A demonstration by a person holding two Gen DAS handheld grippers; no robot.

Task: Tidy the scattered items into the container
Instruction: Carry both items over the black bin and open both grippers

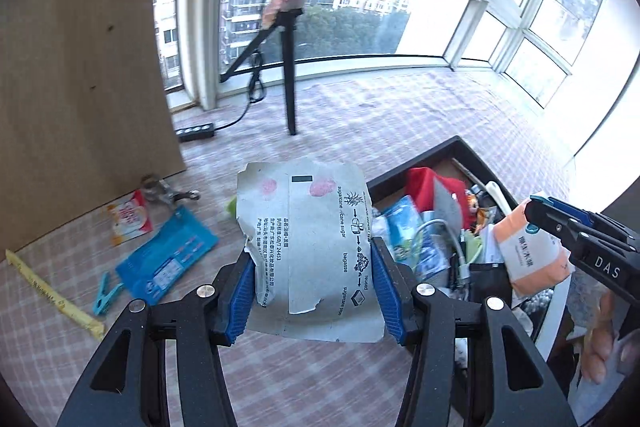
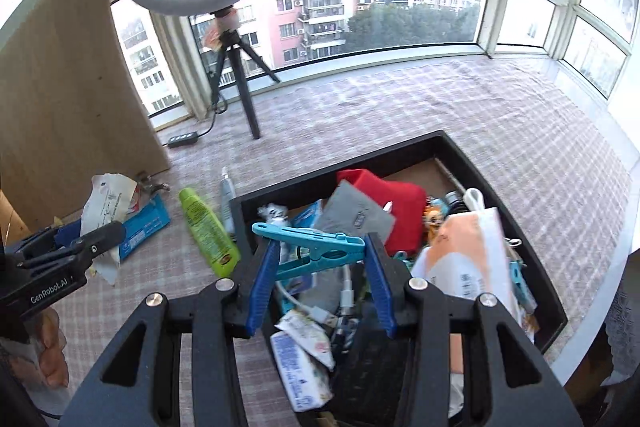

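My left gripper (image 1: 314, 291) is shut on a crumpled white paper packet (image 1: 308, 243) and holds it above the checked cloth, left of the black box (image 1: 416, 157). My right gripper (image 2: 320, 287) is shut on a teal clothes peg (image 2: 316, 247) and holds it over the black box (image 2: 516, 223), which is full of mixed items. The left gripper with the packet also shows in the right wrist view (image 2: 76, 251). The right gripper shows at the right edge of the left wrist view (image 1: 568, 227), beside an orange tissue pack (image 1: 532, 255).
On the cloth at left lie a blue pouch (image 1: 168, 259), a second teal peg (image 1: 106, 295), a small orange sachet (image 1: 128, 217), a yellow strip (image 1: 52, 291) and metal clips (image 1: 164, 191). A green bottle (image 2: 206, 231) lies beside the box. A ring-light tripod (image 1: 288, 75) and power strip (image 1: 196, 131) stand behind.
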